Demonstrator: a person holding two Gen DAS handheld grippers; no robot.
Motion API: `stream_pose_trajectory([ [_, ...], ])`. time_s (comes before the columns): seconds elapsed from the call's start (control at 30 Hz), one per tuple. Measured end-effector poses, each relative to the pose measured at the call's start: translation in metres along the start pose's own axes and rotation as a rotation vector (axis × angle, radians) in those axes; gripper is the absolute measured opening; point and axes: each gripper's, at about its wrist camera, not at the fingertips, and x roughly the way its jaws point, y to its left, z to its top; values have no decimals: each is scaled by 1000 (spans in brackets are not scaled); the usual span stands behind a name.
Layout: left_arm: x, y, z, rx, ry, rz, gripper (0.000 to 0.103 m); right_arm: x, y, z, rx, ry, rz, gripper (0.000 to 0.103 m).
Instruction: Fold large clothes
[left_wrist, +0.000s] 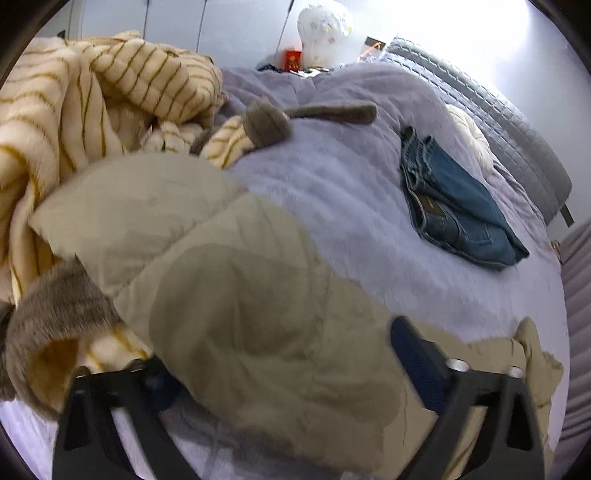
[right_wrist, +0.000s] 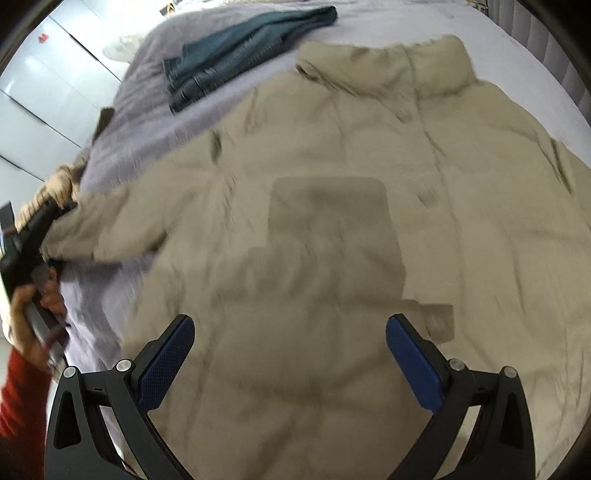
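Beige puffer jacket (right_wrist: 332, 206), quilted and crumpled, lies spread front-up on the bed's fuzzy lavender blanket (right_wrist: 147, 122), beside folded blue jeans (right_wrist: 236, 48) and a striped cream fleece (left_wrist: 92, 110). Left tool (left_wrist: 280, 373) straddles a puffy sleeve, though whether it pinches is unclear; right tool (right_wrist: 290, 350) hovers above the jacket's body, blue pads (right_wrist: 166, 362) spread wide.
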Motion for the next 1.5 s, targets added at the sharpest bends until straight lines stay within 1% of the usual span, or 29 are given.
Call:
stream_pose_trajectory([
  [0.03,3,-3,2,19,9,-1,43,4,4,8,3,-4,18,103],
  [0.07,7,-5,3,36,25,1,27,9,7,16,13,-8,50,103],
  [0.1,9,-8,4,48,35,12,9,12,10,22,27,-15,91,101],
  [0.13,8,-9,5,56,28,13,9,17,12,29,50,-27,150,86],
  [0.17,5,-10,6,64,12,8,9,21,14,34,63,-32,181,73],
  [0.2,0,-13,7,84,-8,10,9,27,17,39,72,-23,206,36],
  [0.23,-8,-18,7,118,-34,13,9,37,19,44,86,-8,223,15],
  [0.33,-34,-42,5,233,-102,-2,9,63,28,55,126,-9,301,13],
  [0.43,-64,-78,2,352,-159,-69,9,91,42,61,120,10,336,12],
  [0.5,-78,-98,0,402,-172,-120,9,113,51,63,129,55,367,12],
  [0.57,-89,-126,-6,461,-178,-172,9,133,55,61,120,107,356,12],
  [0.6,-93,-141,-10,486,-175,-197,9,138,54,60,120,120,352,12],
  [0.7,-101,-192,-32,561,-132,-281,9,134,42,57,143,152,413,12],
  [0.8,-106,-237,-60,644,-111,-350,9,103,13,53,144,125,426,12],
  [0.83,-106,-258,-74,687,-98,-382,9,89,-3,50,158,110,425,12],
  [0.9,-103,-286,-97,743,-72,-414,9,64,-40,44,201,77,418,12],
  [0.93,-99,-303,-112,774,-49,-419,9,47,-64,40,214,53,388,12],
  [1.0,-86,-334,-145,833,20,-427,9,27,-95,34,220,20,326,12],
  [1.07,-76,-351,-174,880,50,-420,9,7,-132,25,241,-9,259,12],
  [1.13,-59,-367,-210,949,91,-384,9,-3,-156,17,255,-20,210,12],
  [1.2,-45,-369,-232,985,145,-357,10,-8,-178,7,278,-20,181,12],
  [1.27,-37,-367,-242,996,185,-340,12,-10,-192,-2,301,-15,170,12],
  [1.3,-37,-365,-247,992,206,-340,23,-10,-196,-6,310,-14,173,12],
  [1.33,-35,-361,-245,984,221,-352,49,-12,-201,-7,312,-16,174,12],
  [1.37,-38,-360,-246,972,222,-361,67,-13,-203,-8,310,-17,170,13],
  [1.4,-46,-355,-245,954,194,-358,92,-11,-197,-6,305,-19,164,13],
  [1.43,-55,-350,-241,943,148,-363,94,-11,-194,-2,300,-21,158,13],
  [1.47,-56,-344,-238,949,137,-378,94,-11,-190,-1,288,-24,143,13],
  [1.5,-63,-341,-237,963,144,-385,94,-20,-197,-4,278,-26,133,19],
])
